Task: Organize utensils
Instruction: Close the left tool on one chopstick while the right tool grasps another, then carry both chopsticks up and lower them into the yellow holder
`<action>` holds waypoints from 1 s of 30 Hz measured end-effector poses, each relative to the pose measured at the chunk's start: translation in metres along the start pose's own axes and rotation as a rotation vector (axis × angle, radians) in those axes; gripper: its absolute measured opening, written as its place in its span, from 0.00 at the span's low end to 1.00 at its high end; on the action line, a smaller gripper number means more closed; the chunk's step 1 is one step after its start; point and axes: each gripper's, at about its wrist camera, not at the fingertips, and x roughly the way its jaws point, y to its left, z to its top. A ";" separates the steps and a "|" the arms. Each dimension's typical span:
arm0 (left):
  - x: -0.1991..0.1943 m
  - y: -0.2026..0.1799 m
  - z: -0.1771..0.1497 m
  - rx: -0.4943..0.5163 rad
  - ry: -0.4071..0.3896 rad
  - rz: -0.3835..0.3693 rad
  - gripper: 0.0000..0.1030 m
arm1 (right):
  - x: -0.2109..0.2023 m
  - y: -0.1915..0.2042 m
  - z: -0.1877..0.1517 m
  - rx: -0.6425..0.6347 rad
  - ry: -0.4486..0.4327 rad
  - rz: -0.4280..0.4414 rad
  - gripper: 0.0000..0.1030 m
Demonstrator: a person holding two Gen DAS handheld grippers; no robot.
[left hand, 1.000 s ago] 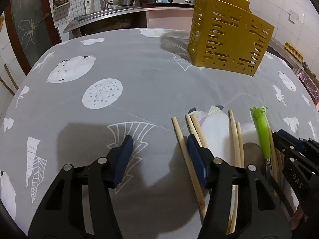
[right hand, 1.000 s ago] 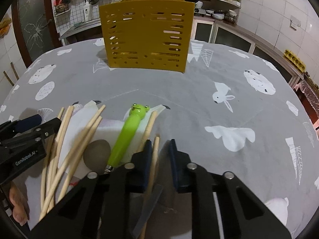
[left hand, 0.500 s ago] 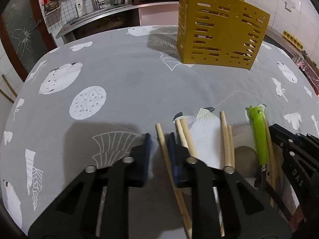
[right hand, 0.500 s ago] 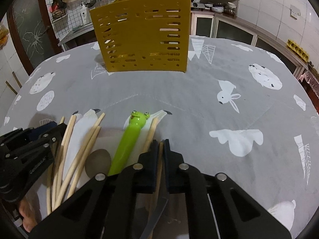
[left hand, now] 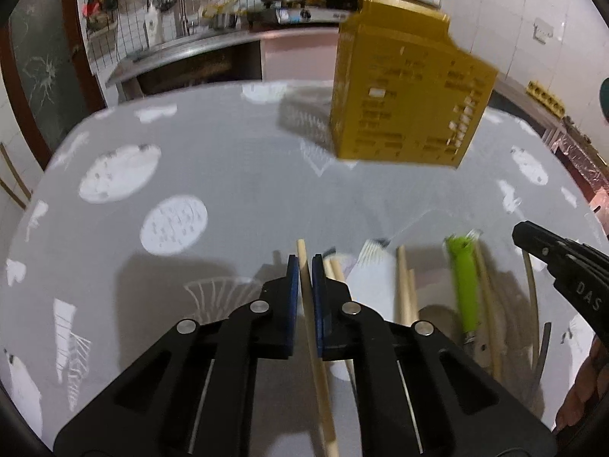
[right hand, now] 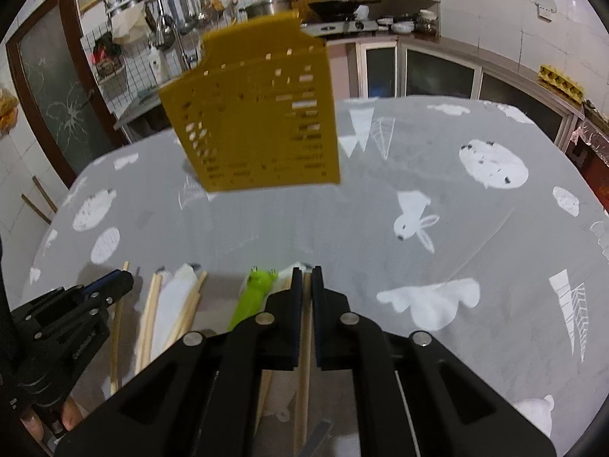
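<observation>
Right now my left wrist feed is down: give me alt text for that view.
The left gripper is shut on one wooden chopstick. More chopsticks and a green-handled utensil lie to its right on the grey tablecloth, the yellow slotted holder beyond.

The left gripper [left hand: 303, 262], open earlier, now clamps one pale wooden chopstick [left hand: 313, 337] at lower centre. The right gripper [right hand: 303, 275] likewise closes fully on another wooden chopstick [right hand: 303, 381].

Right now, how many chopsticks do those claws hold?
2: one chopstick in the left gripper, another chopstick in the right gripper. Loose chopsticks lie on the tablecloth; I see no hidden extra.
</observation>
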 end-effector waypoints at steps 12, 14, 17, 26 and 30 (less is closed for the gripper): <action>-0.061 0.001 0.036 0.014 -0.234 -0.036 0.04 | -0.050 -0.002 0.031 -0.008 -0.246 0.018 0.05; -0.071 0.002 0.040 0.004 -0.275 -0.045 0.04 | -0.058 -0.003 0.036 -0.005 -0.296 0.019 0.05; -0.085 0.005 0.046 -0.010 -0.341 -0.061 0.04 | -0.070 -0.005 0.041 -0.002 -0.364 0.034 0.05; -0.102 0.006 0.057 0.000 -0.467 -0.065 0.04 | -0.090 0.001 0.049 -0.035 -0.508 0.029 0.05; -0.105 0.008 0.064 -0.008 -0.495 -0.070 0.04 | -0.097 0.002 0.056 -0.058 -0.557 0.020 0.05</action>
